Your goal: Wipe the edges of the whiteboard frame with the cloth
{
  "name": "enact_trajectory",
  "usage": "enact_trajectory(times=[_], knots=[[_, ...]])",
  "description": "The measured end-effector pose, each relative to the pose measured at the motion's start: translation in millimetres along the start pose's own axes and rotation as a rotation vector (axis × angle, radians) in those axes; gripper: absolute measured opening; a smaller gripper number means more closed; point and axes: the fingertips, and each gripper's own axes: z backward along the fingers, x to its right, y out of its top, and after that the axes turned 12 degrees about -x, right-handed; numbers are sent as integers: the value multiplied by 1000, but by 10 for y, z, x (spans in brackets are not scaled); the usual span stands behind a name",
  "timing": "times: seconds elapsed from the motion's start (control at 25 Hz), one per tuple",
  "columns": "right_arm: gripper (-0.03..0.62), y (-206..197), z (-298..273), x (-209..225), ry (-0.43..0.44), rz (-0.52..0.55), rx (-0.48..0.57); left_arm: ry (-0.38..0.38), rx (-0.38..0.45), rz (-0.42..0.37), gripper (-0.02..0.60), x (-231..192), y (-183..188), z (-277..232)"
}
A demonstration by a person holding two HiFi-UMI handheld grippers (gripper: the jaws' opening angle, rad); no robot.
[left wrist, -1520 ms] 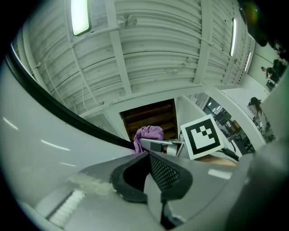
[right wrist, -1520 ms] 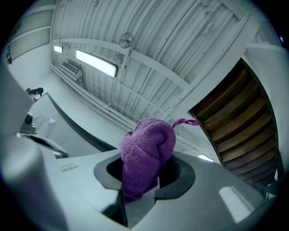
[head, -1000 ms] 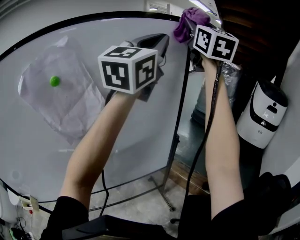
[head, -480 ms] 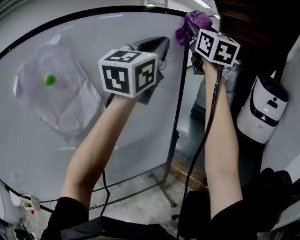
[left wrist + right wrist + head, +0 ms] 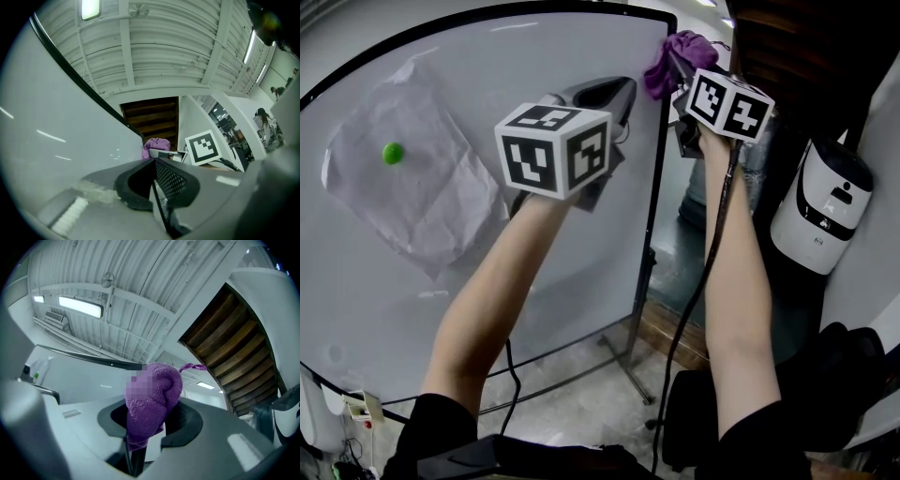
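A purple cloth (image 5: pixel 670 58) is bunched in my right gripper (image 5: pixel 675 67), whose jaws are shut on it. The cloth (image 5: pixel 152 401) presses against the top right corner of the whiteboard's black frame (image 5: pixel 660 141). In the left gripper view the cloth (image 5: pixel 154 146) shows at that same corner. My left gripper (image 5: pixel 614 98) is raised in front of the white board surface (image 5: pixel 516 66), left of the right edge; its jaws (image 5: pixel 153 187) are shut with nothing between them.
A crumpled sheet of paper (image 5: pixel 403 178) with a green magnet (image 5: pixel 392 153) hangs on the board at left. The board's stand foot (image 5: pixel 633 375) rests on the floor below. A white and black appliance (image 5: pixel 820 220) stands to the right, by a dark staircase.
The right gripper and cloth have slid a little down and left along the top right corner of the frame. The left gripper stayed almost still.
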Motion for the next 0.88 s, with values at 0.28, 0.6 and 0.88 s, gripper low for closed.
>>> enact_trajectory(times=[0.28,0.6,0.88], knots=[[147,-331,88,17,4,-25,-31,-15,-19,24,3,111,-224,-27],[147,-690,172,27,22,-37,-63,-36,-46,36,3,215,-461,-64],[147,-1002,243,-6,30,-60,-94,-44,-72,54,3,268,-658,-63]])
